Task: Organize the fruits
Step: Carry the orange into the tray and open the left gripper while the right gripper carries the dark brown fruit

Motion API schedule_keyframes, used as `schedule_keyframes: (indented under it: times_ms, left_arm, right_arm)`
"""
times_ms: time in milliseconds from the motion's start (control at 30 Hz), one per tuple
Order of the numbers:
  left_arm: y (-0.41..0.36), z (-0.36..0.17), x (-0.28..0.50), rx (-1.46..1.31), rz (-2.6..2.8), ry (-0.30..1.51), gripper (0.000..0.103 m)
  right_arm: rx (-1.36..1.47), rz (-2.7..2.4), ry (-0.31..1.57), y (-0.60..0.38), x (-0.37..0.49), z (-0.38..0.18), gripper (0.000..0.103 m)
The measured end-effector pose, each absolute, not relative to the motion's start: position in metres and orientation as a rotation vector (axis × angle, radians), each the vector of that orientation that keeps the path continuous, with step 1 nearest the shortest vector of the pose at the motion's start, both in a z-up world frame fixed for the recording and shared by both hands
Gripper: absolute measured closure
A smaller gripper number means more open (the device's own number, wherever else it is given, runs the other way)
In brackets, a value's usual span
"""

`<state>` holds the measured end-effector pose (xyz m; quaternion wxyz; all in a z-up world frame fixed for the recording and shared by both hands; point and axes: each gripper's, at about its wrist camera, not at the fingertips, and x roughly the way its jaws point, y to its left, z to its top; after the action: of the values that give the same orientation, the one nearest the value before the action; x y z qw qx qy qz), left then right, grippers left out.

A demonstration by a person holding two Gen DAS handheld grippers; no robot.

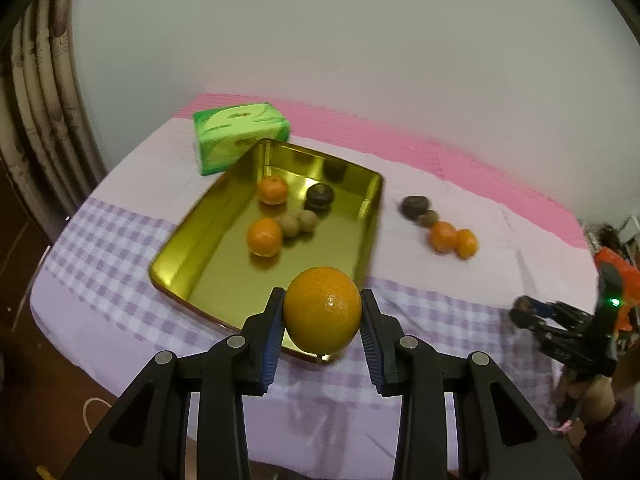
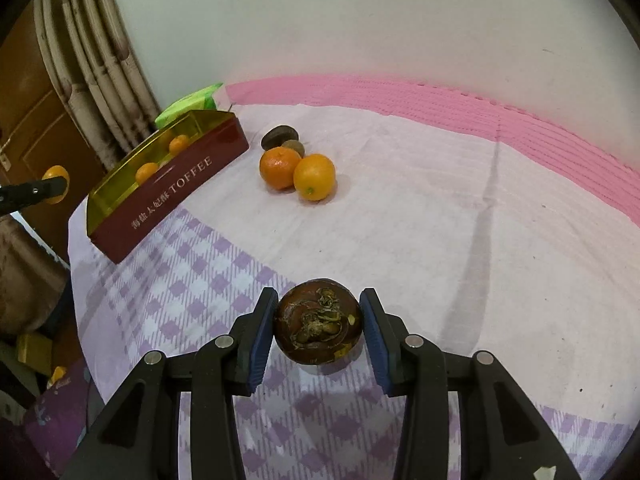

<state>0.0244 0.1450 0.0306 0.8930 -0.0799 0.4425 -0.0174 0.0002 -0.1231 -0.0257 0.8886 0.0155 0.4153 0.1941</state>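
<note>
My left gripper (image 1: 322,312) is shut on an orange (image 1: 322,309) and holds it above the near edge of the gold tin tray (image 1: 192,264). The tray holds two oranges (image 1: 264,237), two kiwis (image 1: 298,222) and a dark brown fruit (image 1: 319,196). My right gripper (image 2: 319,322) is shut on a dark brown fruit (image 2: 318,322) above the checked cloth. On the cloth lie two oranges (image 2: 298,174), a kiwi (image 2: 294,147) and a dark fruit (image 2: 279,136). The tray (image 2: 172,196) shows its red TOFFEE side in the right wrist view.
A green tissue box (image 1: 236,136) stands behind the tray. The table has a lilac checked cloth (image 1: 120,280) and a pink mat (image 2: 440,96) along the wall. A curtain and a door are at the left. The right gripper shows in the left wrist view (image 1: 520,312).
</note>
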Motion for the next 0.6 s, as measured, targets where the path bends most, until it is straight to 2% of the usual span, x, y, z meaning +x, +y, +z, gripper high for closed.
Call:
schedule_keyframes:
  times_ms: [600]
  left_arm:
    - [0.184, -0.026, 0.094, -0.020, 0.086, 1.023, 0.066]
  right_arm:
    - [0.054, 0.392, 0.863, -0.128, 0.000, -0.034, 0.064]
